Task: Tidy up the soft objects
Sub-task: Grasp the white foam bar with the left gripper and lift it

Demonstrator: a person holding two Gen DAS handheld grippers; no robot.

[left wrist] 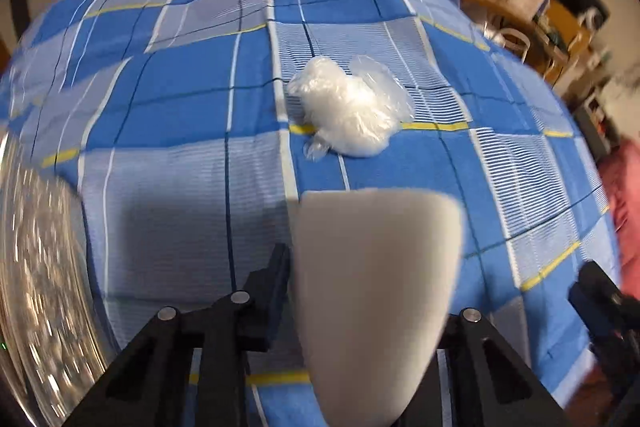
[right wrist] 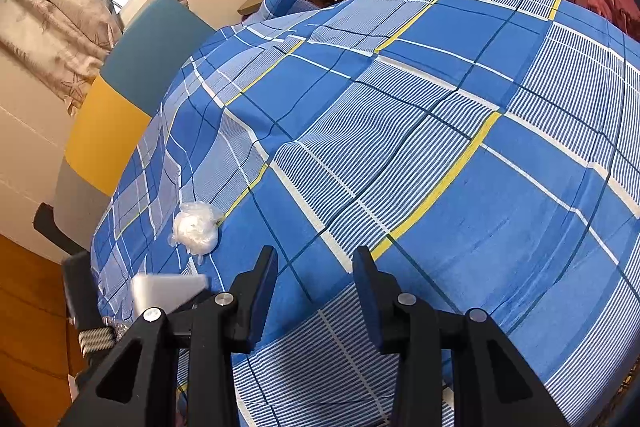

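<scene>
The left gripper (left wrist: 372,291) was clamped on a white foam block (left wrist: 376,291), the block's long axis running forward along the fingers, its broad end pointing out over the bed (left wrist: 160,99). Ahead of it, well apart, a crumpled clear plastic bag (left wrist: 348,111) lay on the blue checked bedspread. The right gripper (right wrist: 316,291) hovered low above the bed, jaws apart and holding nothing, angled across the cover.

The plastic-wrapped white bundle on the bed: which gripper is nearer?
Left. The left gripper, holding a grey sponge, points straight at the bundle; the right gripper sits off to its right.
</scene>
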